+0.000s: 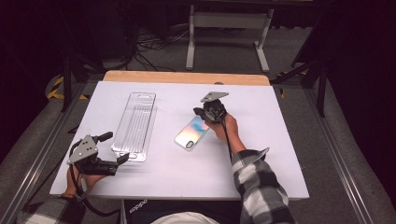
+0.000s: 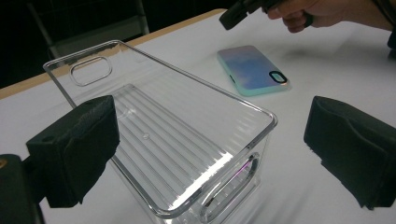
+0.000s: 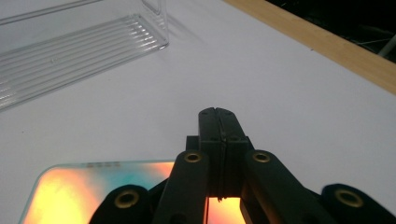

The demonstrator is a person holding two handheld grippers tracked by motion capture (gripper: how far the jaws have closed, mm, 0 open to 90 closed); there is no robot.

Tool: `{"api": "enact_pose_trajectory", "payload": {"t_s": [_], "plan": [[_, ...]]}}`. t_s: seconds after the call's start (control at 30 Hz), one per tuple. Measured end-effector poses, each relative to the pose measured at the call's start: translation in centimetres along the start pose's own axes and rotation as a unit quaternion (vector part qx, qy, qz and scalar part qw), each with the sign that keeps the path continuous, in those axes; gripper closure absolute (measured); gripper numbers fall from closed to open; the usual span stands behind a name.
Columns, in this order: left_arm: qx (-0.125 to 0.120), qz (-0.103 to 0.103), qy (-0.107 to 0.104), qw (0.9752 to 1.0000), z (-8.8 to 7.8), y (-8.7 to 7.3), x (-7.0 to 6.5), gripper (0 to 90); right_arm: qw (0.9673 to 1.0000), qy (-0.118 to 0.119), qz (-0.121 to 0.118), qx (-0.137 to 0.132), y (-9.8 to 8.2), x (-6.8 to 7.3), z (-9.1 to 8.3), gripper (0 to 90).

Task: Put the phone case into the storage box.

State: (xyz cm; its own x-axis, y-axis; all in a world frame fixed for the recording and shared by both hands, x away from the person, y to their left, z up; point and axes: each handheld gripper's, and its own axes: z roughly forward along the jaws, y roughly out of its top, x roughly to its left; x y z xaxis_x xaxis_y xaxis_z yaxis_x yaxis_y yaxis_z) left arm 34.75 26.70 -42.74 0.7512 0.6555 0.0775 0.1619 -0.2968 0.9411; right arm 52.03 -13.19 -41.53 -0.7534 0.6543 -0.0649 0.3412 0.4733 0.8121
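Phone case point(image 1: 192, 132), one of them, iridescent with a teal rim, lay flat on the white table point(image 1: 280, 154) roughly at its middle, back side up, its camera cut-out at the end nearer the person. In the left gripper view the same case point(image 2: 252, 70) showed pink-to-blue with the black-ringed opening at one corner. In the right gripper view its glossy surface point(image 3: 93, 196) glowed orange and yellow directly under the tool.

One clear plastic bin point(image 1: 135, 125), long and narrow with a ribbed floor, stood to the left of the case, well apart from it. It had two oval handle cut-outs (one at each short end, both visible in the left gripper view), and nothing lay inside it.

Two grippers were in use. The right gripper point(image 1: 208, 112) hung over the far end of the case, tips pointing down toward the table; in the right gripper view its two black jaws were pressed together with nothing between them, their tips just past the case's far edge. Whether they touched the case could not be told.

The left gripper point(image 1: 122, 160) rested at the near left of the table, just beside the near end of the bin. Its jaws stood wide apart, holding nothing, with the bin's near corner point(image 2: 252, 126) lying between them in its own view, not touched by either pad.
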Motion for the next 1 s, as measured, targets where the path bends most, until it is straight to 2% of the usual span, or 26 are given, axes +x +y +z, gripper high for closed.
{"api": "enact_pose_trajectory", "payload": {"t_s": [0.13, 0.23, 0.33, 0.47, 0.6, 0.73, 0.8, 1.0], "plan": [[-0.002, -0.002, 0.0, 1.0, 0.1, -0.1, -0.1, 4.1, 0.9997, -0.002, -0.012, 0.023, 0.3, 0.4, 1.8, 90.0], [-0.001, 0.001, 0.002, 1.0, 0.1, -0.1, -0.1, 4.2, 0.9984, -0.016, -0.023, 0.048, 0.2, 0.3, 3.4, 90.0], [0.002, 0.003, 0.0, 1.0, 0.1, -0.1, -0.2, 4.3, 0.9967, -0.026, -0.022, 0.073, -0.3, 0.0, 4.3, 90.0], [0.004, 0.005, -0.001, 1.0, 0.2, -0.1, -0.2, 5.1, 0.9966, -0.026, -0.013, 0.077, -0.6, -0.4, 4.5, 90.0], [0.006, 0.007, -0.002, 1.0, 0.3, -0.1, -0.3, 5.5, 0.9963, -0.029, -0.017, 0.079, -0.7, -0.3, 4.9, 90.0], [0.009, 0.006, -0.004, 0.9999, 0.5, -0.1, -0.3, 5.5, 0.9947, -0.033, -0.035, 0.091, -0.6, 0.1, 5.5, 90.0], [0.009, 0.007, -0.004, 0.9999, 0.5, -0.2, -0.3, 5.5, 0.9947, -0.034, -0.035, 0.09, -0.6, 0.1, 5.5, 90.0], [0.012, 0.008, 0.001, 0.9999, 0.4, -0.3, -0.2, 5.5, 0.9946, -0.029, -0.013, 0.098, -0.9, -0.7, 4.9, 90.0]]}}
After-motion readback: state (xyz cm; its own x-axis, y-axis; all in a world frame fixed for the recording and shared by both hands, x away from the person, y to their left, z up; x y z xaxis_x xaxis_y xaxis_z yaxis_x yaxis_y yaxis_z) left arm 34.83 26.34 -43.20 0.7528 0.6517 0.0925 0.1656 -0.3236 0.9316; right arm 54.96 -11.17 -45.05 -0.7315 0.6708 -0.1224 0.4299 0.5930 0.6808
